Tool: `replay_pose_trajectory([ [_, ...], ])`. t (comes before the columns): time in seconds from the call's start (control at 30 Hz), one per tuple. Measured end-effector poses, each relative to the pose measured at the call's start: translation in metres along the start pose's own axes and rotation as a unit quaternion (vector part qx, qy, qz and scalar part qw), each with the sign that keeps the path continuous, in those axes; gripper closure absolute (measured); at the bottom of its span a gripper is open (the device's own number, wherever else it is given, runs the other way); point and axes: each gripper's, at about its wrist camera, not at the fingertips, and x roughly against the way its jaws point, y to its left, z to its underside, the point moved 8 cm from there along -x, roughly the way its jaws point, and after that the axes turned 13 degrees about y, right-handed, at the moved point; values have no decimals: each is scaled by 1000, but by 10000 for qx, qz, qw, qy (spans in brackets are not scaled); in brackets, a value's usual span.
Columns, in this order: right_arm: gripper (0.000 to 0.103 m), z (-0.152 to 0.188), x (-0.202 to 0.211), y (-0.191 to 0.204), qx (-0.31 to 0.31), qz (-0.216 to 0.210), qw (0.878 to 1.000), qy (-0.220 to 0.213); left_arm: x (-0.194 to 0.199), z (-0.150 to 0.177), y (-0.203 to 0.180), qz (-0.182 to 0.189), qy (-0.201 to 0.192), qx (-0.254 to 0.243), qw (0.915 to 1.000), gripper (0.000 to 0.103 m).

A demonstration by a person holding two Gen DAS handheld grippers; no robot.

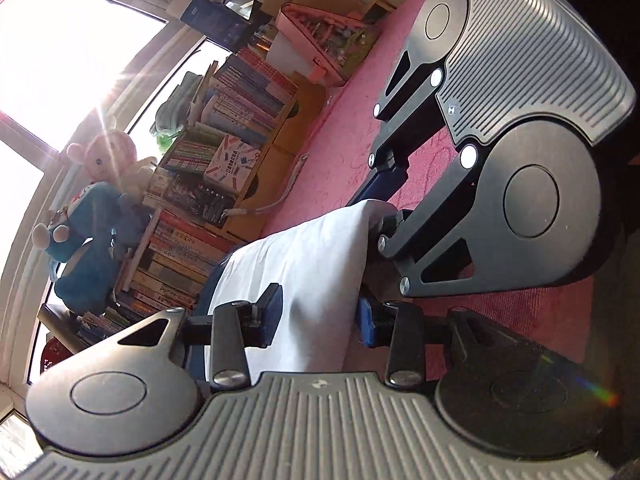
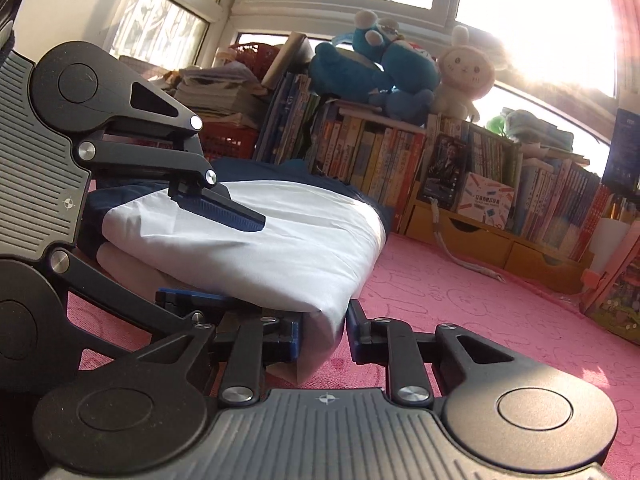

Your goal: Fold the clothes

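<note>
1. The garment point(image 2: 280, 240), white with navy parts, lies as a thick, already doubled bundle on the pink surface point(image 2: 480, 320). I see its long axis running away from both tools towards the row of books point(image 2: 400, 160) under the window.
2. The right tool point(image 2: 322, 332) stands at the bundle's near end, at its nearest corner. Its jaws sit side by side at a narrow setting, and the white corner fills the gap between them, so I read it as gripped.
3. The left tool point(image 2: 208, 252) comes in from the side, just beside the right one and on the same near end. It is rolled so that one jaw lies on top of the white cloth and the other beneath the stack. I judge this a narrow hold through the full thickness of the folds.
4. In the left wrist view the left tool point(image 1: 318, 316) has the white cloth between its pads, and the right tool point(image 1: 380, 200) meets the bundle's edge close ahead.
5. Both tools are therefore equally near, with the whole length of the bundle lying ahead of them. In my judgement, any coming fold or lift must travel along that axis, towards the far navy edge.
6. Plush toys point(image 2: 380, 72) sit on the books, well apart from the work.
</note>
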Motion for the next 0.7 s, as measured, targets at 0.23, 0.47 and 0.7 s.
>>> replay_pose_trajectory([
  [0.23,87,1,2,1,-212,278,9994,-35,-6,21,9,-98,510,275,9983,93],
  [0.47,87,7,-1,3,-197,249,9995,68,-3,84,24,-382,1494,630,9860,94],
  [0.7,87,7,1,6,-146,157,9997,91,5,129,33,-603,2240,872,9688,96],
])
